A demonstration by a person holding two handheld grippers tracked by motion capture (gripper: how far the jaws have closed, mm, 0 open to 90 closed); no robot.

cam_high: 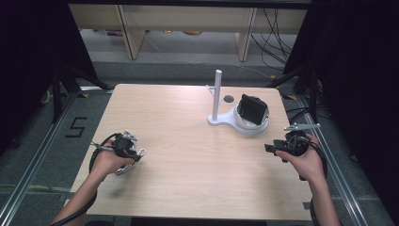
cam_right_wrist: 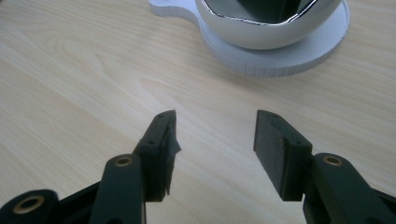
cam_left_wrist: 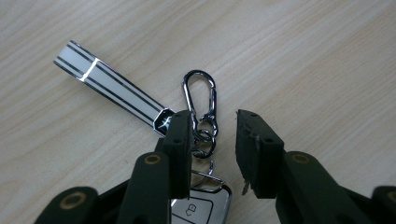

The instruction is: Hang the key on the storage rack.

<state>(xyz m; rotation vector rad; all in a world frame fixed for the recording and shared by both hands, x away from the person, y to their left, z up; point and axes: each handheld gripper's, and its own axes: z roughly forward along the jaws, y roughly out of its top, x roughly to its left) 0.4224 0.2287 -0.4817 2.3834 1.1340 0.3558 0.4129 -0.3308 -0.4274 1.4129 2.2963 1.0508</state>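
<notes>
The left gripper (cam_left_wrist: 212, 140) is hovering low over the key bunch (cam_left_wrist: 201, 140) on the tabletop (cam_high: 188, 155), at the lower left of the high view. Its fingers (cam_left_wrist: 180, 140) are standing partly open around the small rings below the clip (cam_left_wrist: 200, 95); one finger looks to be touching the rings, the other is standing clear, so nothing is gripped yet. The striped strap (cam_left_wrist: 109, 86) is lying flat toward the upper left, and the car key (cam_left_wrist: 201, 207) is peeking out at the bottom edge. So the pickup is only beginning, by my reading, with the lift and any hanging on the white stand (cam_high: 217, 99) left to do. The right gripper (cam_right_wrist: 215, 135) is waiting at the right edge, fingers wide and empty, aiming at the stand's bowl (cam_right_wrist: 266, 28). Both forearms are reaching in from the bottom.
</notes>
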